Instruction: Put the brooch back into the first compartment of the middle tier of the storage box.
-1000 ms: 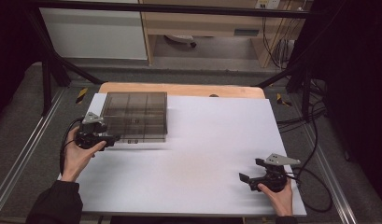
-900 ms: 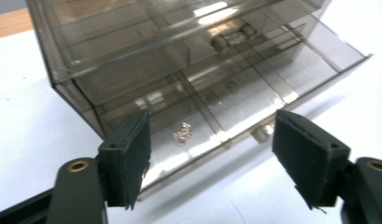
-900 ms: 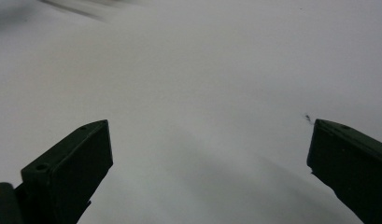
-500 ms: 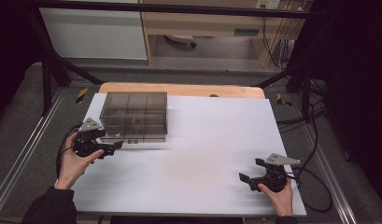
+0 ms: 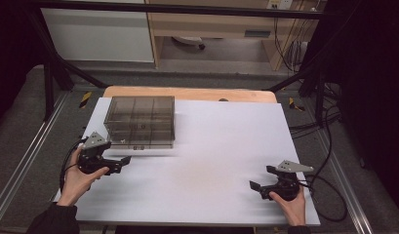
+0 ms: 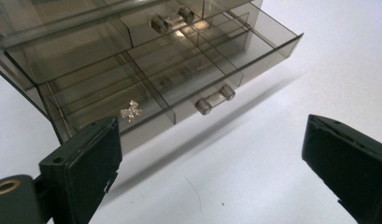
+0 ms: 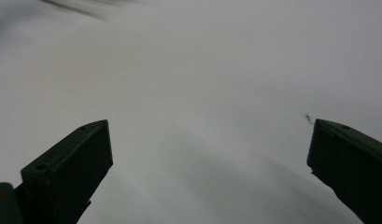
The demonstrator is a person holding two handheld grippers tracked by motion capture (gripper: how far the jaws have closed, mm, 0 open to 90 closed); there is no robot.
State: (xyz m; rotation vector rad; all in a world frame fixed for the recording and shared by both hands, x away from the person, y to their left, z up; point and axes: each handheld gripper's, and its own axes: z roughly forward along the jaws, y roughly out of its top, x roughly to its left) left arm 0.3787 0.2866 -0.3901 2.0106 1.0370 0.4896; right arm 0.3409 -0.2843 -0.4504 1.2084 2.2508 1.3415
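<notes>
**Lower drawer pulled out, left gripper released**

Smoky clear drawer box [image 5: 141, 121] sits upper left of the high view on the white table sheet [image 5: 211, 161]. Its lower drawer [image 6: 179, 88] is slid out, and a small shiny piece [image 6: 130, 110] lies inside. Left gripper [image 5: 120, 162], lower left, has just been opening, nothing between its jaws. Right gripper [image 5: 259, 181], lower right, is spread wide and holds nothing

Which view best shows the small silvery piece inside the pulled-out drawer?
The left gripper view: the silvery piece lies plainly in the open bottom drawer. In the high view the drawer box looks too small and dark to show it.
</notes>
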